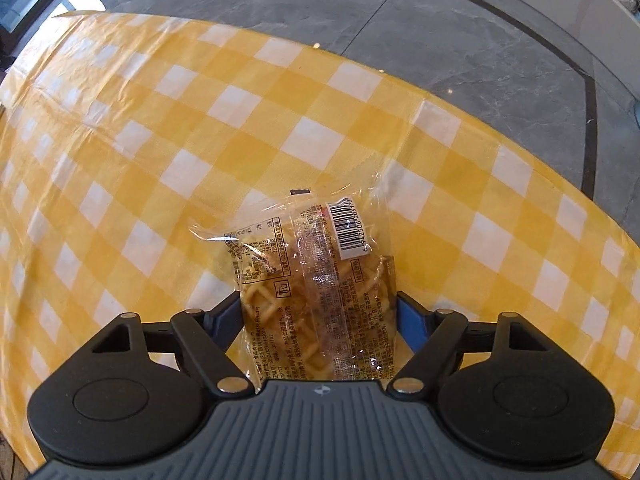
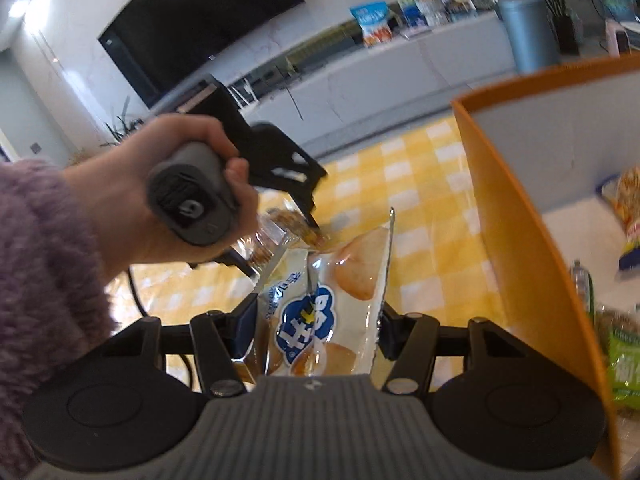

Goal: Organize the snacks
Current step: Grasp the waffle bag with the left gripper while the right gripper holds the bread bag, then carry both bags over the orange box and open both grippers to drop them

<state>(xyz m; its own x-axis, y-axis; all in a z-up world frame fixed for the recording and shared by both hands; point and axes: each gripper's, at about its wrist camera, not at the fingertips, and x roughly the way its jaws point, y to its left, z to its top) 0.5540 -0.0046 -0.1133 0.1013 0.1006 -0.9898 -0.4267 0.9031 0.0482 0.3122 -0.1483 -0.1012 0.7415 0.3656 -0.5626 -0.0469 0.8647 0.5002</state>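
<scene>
My left gripper is shut on a clear-wrapped waffle pack with a barcode label, holding it just above the yellow checked tablecloth. My right gripper is shut on a white snack bag with a blue logo and pictured round cakes. In the right wrist view the left gripper shows ahead, held in a hand with a purple sleeve, with its waffle pack in the fingers. An orange-walled box stands at the right with several snack packs inside.
Inside the box lie a green pack and a yellow-blue pack. The table's far edge borders grey floor tiles. A TV, a counter with goods and a grey bin stand in the background.
</scene>
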